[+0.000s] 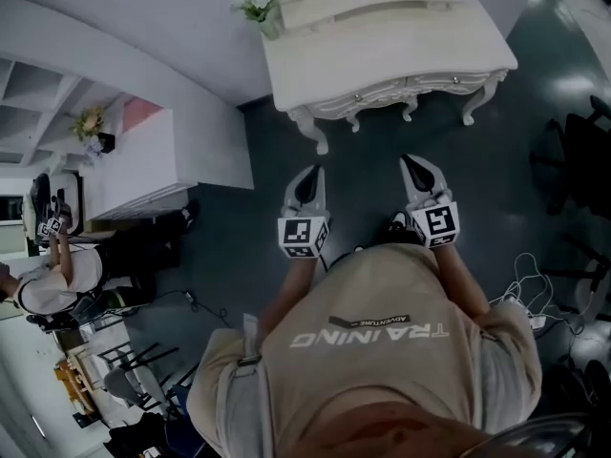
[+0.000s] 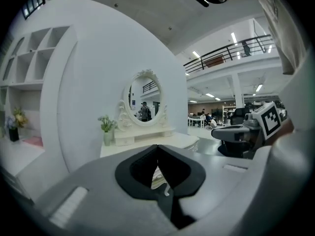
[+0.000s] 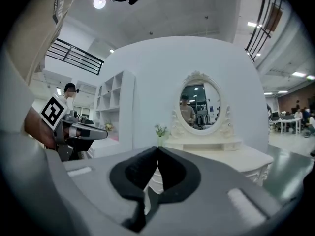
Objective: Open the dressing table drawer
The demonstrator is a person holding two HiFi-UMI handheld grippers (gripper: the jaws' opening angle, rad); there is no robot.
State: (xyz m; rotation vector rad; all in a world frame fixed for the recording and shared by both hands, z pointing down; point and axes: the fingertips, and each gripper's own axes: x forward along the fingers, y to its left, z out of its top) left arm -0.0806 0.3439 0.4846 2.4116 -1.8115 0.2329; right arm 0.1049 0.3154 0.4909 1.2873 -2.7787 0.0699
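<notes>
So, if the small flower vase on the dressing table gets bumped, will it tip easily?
Probably yes: the vase looks narrow and tall, with flowers rising above it, so likely top-heavy. It stands near the dressing table's edge, so it could fall off. It may be breakable, though its material is unclear.

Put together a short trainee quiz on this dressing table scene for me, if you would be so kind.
1. True or false: the left gripper is gripping the drawer of the dressing table.
2. What stands on the table top to the left of the mirror? A) a vase of flowers B) a lamp C) a clock
3. Fill in: the right gripper has its jaws ____, with nothing between them.

Key: 1 false, both grippers are short of the table; 2 A; 3 shut.
</notes>
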